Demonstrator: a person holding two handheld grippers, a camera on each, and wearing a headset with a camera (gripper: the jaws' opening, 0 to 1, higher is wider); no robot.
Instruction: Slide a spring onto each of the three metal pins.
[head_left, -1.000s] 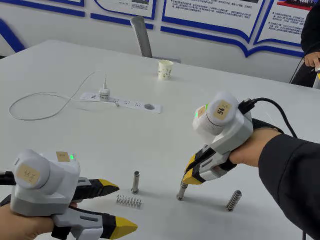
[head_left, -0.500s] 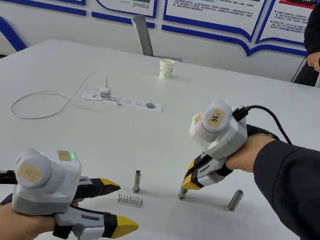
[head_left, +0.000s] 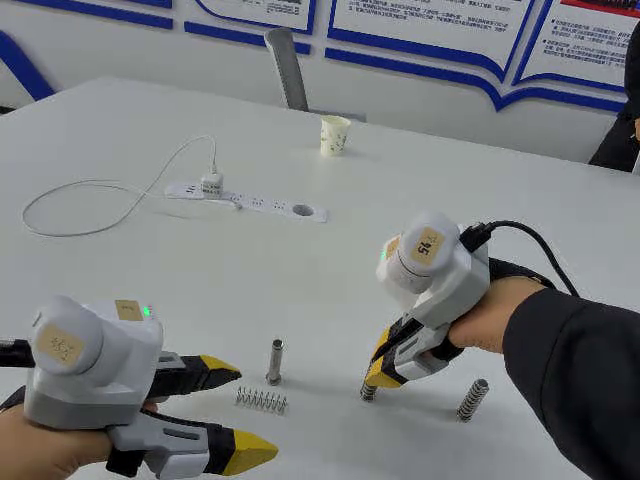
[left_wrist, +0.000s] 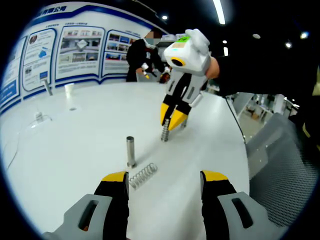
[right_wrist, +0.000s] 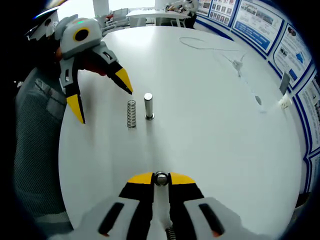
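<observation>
The right gripper (head_left: 383, 377) points down with its jaws pinched narrow on a spring (head_left: 368, 391). That spring sits over the middle pin (right_wrist: 161, 178), whose round top peeks out between the tips. To do this well, it should push straight down along the pin, because a sideways push could tip it over. The left gripper (head_left: 238, 412) has its jaws wide and holds nothing. It waits near the loose spring (head_left: 260, 401), which lies flat just beside the bare pin (head_left: 275, 360). The third pin (head_left: 470, 399) already wears a spring. Bare tabletop (head_left: 300, 280) lies all around, and the power strip (head_left: 245, 202) and paper cup (head_left: 334, 136) are far off.
</observation>
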